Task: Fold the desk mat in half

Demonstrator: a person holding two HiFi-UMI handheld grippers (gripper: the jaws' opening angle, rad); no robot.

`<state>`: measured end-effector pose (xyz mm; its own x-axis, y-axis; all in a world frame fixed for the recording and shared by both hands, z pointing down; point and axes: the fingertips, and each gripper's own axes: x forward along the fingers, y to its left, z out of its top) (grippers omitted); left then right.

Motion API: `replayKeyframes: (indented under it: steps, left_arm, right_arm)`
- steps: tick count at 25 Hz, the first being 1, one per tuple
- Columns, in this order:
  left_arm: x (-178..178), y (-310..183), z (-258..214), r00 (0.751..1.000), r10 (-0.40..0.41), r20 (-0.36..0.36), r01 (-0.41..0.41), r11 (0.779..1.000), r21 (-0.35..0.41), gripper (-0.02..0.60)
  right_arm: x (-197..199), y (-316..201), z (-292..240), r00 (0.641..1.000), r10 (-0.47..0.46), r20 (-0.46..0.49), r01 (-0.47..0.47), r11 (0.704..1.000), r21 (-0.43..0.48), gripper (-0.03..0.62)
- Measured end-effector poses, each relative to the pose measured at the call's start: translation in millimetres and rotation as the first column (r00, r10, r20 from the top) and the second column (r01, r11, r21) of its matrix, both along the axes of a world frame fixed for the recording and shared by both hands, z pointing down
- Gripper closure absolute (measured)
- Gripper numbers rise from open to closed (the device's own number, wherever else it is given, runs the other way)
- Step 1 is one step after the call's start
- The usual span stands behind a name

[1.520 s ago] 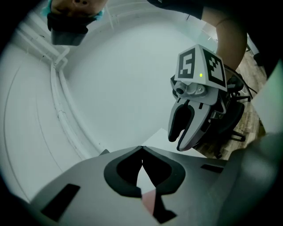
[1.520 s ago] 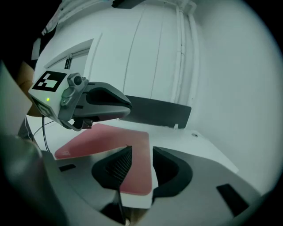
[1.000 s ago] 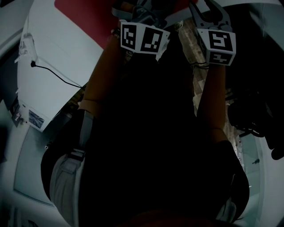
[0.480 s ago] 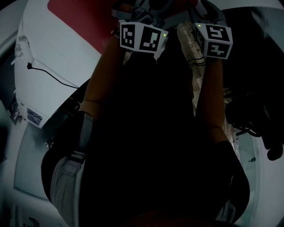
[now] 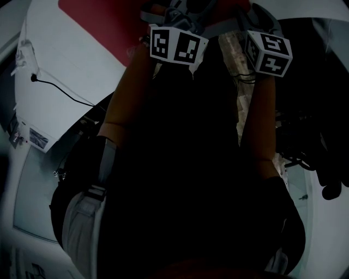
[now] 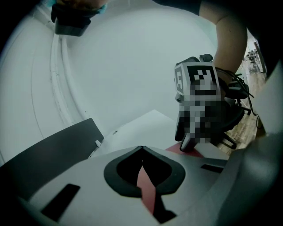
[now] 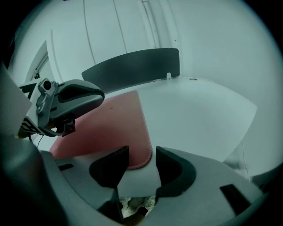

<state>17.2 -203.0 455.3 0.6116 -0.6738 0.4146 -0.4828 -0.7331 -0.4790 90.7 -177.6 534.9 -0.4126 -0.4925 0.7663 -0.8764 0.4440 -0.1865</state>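
Observation:
The red desk mat (image 7: 106, 128) lies flat on the white desk (image 7: 199, 114). Its near right corner sits between the jaws of my right gripper (image 7: 142, 154), which stand open with the pads clear of it. My left gripper (image 6: 141, 150) is shut on the mat's near edge, and a thin red strip (image 6: 145, 185) shows between its closed jaws. In the head view both marker cubes, left (image 5: 177, 46) and right (image 5: 269, 52), are at the top by the mat (image 5: 103, 16). The jaws themselves are hard to make out there.
A dark panel (image 7: 132, 64) stands along the desk's far edge. A black cable (image 5: 60, 90) runs over the white desk top (image 5: 65, 60). A black office chair (image 5: 311, 147) stands at the right. My arms and dark torso fill the middle of the head view.
The right marker cube has turned and shifted a little to the right. The left cube has barely moved. The desk has drifted slightly in the head view.

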Motion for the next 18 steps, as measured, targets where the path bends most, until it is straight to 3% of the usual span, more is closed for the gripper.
replayKeyframes:
  steps: [11, 18]
  left_arm:
    - [1, 6, 13, 1.000, 0.016, 0.000, -0.016, 0.999, -0.027, 0.569]
    - [6, 9, 15, 1.000, 0.023, -0.003, -0.023, 0.999, -0.031, 0.569]
  right_arm:
    - [-8, 0, -1, 0.999, 0.014, 0.035, -0.013, 1.000, -0.027, 0.393]
    - [-24, 4, -4, 0.988, 0.023, 0.151, -0.013, 0.997, -0.070, 0.393]
